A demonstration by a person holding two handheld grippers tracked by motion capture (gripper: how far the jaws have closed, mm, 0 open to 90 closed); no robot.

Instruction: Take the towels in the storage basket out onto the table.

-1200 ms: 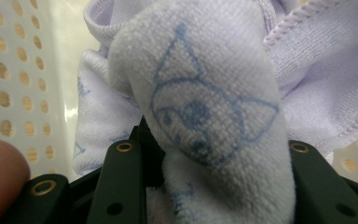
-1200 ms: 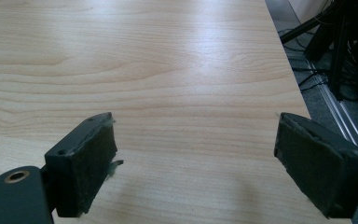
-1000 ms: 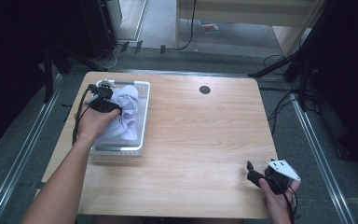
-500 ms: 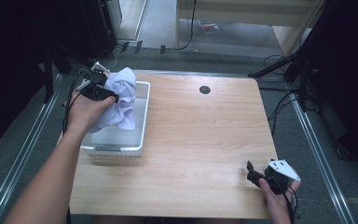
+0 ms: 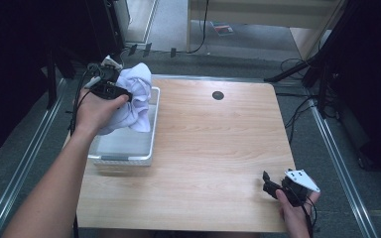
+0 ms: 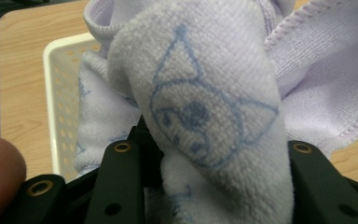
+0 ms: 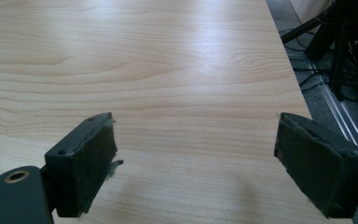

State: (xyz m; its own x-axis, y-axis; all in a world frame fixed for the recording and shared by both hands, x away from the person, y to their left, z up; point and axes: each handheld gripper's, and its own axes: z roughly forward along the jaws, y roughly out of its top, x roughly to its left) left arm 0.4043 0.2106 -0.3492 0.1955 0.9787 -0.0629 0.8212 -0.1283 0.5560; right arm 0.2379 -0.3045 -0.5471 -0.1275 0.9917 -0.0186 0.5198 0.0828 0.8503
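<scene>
A wooden tabletop (image 5: 213, 144) is carrying 1 white basket (image 5: 129, 146), which is sitting at its left edge. A small dark round hole (image 5: 218, 95) is showing near the far edge.

pale lilac towel (image 5: 134, 99) with a blue cartoon face print, all bunched up, lifted and hanging down into the white perforated basket (image 5: 151, 144) at the table's left edge.

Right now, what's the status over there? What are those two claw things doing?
Left gripper jaws shut on towel, lifted above basket. Right gripper jaws open, nothing between, low over table. Nothing in the way.
</scene>
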